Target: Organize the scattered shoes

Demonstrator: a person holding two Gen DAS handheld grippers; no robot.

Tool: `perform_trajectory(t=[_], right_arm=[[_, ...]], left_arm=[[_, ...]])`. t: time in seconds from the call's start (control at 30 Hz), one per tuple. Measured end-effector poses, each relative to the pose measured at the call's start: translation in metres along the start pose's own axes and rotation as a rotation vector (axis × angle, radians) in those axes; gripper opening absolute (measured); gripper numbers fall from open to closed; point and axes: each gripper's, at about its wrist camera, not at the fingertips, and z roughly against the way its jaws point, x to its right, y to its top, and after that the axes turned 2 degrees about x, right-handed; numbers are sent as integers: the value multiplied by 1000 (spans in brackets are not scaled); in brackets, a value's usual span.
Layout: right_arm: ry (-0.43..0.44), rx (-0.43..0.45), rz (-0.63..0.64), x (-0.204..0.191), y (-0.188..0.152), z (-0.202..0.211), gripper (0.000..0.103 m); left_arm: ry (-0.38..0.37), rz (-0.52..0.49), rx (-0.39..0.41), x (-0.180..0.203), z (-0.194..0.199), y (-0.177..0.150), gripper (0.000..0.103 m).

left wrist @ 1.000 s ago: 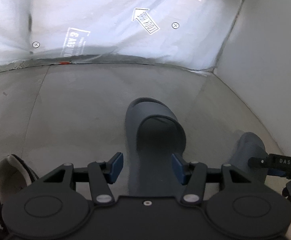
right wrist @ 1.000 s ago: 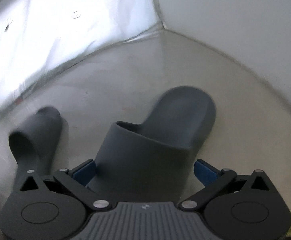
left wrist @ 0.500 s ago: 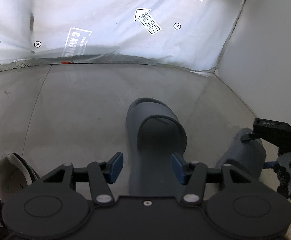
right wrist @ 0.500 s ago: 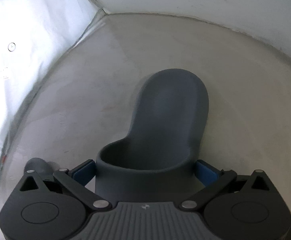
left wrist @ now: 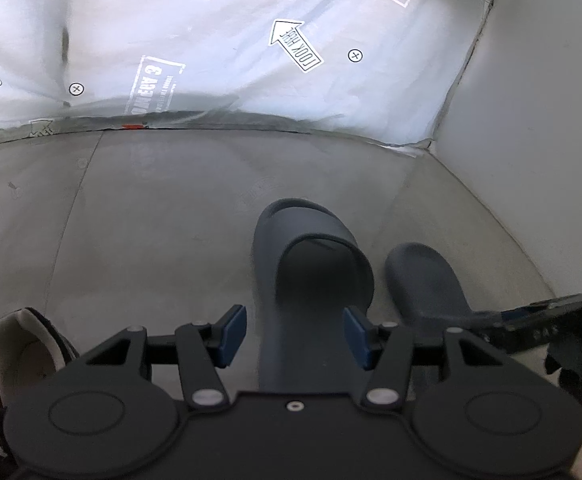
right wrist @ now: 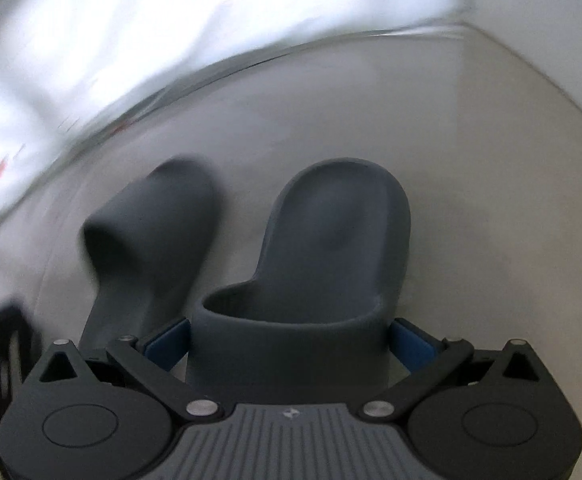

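Slides, two dark grey ones, lie side by side on the grey floor (left wrist: 139, 232) near the corner where a printed plastic sheet (left wrist: 219, 40) meets a white wall (left wrist: 539, 112). One slide (left wrist: 311, 280) lies toe-forward between the left gripper (left wrist: 295, 334) fingers, which stand partly apart, the left pad clear of it and the right close beside it. Its mate (right wrist: 323, 280) is clamped across the strap by the right gripper (right wrist: 291, 344) fingers, heel pointing away. A white sneaker (left wrist: 23, 364) sits at the left edge.
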Motion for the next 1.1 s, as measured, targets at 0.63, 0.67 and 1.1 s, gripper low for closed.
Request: perform_trajectory(t=[0.63,0.67,1.1], right_arm=[[5,-10,318,-87,-4,-12,28],[-2,-34,337,-90,-6,-17,24],[118,-155,331,-117,5,-56,23]], left_arm=[[64,68,73,-19,16,-8,54],[68,82,76,-21,17,-10,54],[92,170,138,-37,27,-9,54]])
